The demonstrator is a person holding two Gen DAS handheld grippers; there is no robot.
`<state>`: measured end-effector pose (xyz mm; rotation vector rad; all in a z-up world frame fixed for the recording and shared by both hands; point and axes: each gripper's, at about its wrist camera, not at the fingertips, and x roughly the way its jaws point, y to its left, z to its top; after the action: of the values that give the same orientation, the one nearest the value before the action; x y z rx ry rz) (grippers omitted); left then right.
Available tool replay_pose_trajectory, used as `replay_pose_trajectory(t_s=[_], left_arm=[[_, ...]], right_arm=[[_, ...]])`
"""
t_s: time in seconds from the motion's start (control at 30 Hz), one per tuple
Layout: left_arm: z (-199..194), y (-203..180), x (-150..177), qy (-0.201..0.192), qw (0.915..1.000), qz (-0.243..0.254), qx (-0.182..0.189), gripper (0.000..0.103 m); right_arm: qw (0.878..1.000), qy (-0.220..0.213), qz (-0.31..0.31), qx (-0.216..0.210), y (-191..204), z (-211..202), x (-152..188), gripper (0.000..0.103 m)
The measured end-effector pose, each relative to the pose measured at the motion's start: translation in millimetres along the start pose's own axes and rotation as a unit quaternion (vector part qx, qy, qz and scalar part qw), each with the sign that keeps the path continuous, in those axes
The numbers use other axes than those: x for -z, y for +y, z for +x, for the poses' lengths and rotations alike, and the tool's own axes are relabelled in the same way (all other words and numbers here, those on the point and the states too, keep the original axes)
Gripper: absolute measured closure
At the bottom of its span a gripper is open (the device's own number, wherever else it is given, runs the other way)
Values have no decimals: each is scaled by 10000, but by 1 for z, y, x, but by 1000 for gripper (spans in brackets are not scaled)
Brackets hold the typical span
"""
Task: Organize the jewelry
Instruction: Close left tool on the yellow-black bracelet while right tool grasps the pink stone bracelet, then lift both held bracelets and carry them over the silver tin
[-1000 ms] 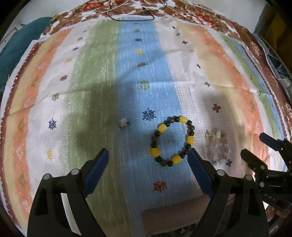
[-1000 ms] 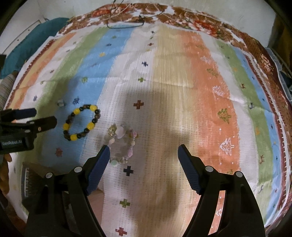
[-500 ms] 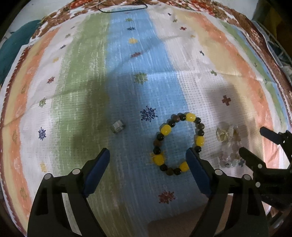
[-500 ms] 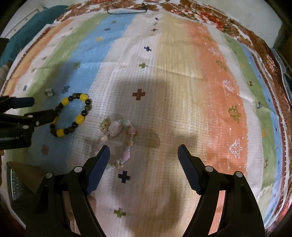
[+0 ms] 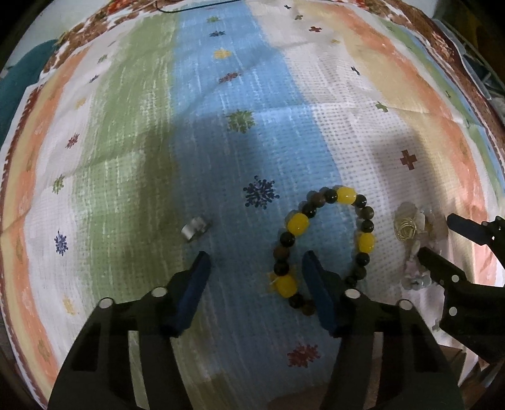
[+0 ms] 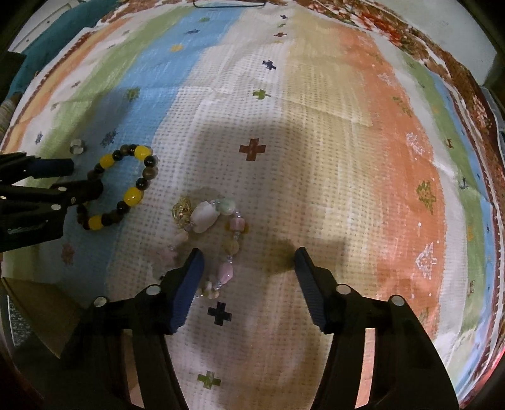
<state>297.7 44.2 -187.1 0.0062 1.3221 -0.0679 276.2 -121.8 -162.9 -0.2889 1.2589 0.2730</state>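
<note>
A bracelet of yellow and dark beads [image 5: 328,246] lies on the striped cloth; it also shows in the right wrist view [image 6: 123,186]. My left gripper [image 5: 255,268] is open, its right finger inside the bracelet's loop over the left side. A small silver ring [image 5: 195,228] lies just left and ahead of it. A pale pink stone bracelet with a gold wire bead [image 6: 208,239] lies under my right gripper [image 6: 247,268], which is open, its left finger over the bracelet's left side. That bracelet also shows in the left wrist view [image 5: 413,233].
The striped patterned cloth [image 6: 331,126] covers the whole surface. A black cord [image 6: 227,3] lies at the far edge. A brown box corner [image 6: 38,302] sits at the near left. A teal fabric [image 5: 15,82] lies off the cloth's left edge.
Both grippers have moved forward and down toward the cloth and their jaws have narrowed. The left one now reaches the beaded bracelet, the right one the pink bracelet.
</note>
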Motion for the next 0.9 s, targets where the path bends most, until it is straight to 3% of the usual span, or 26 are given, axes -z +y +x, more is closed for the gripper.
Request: replay_pose_trajectory(t_s=[0.23,0.37,0.9], left_arm=[[-1,13,1,-9,9999,-116,-104,93],[-4,16,4,-29,9997,-201,-120,93],[-54,-1,16,-446,9986,-251,107,93]], right_arm=[[10000,-32,62,17,-2,-3,1,81],[9999,-86,123,59,-5,-8,2,92],[9979,-628,162,-69,-5,-48,-1,93]])
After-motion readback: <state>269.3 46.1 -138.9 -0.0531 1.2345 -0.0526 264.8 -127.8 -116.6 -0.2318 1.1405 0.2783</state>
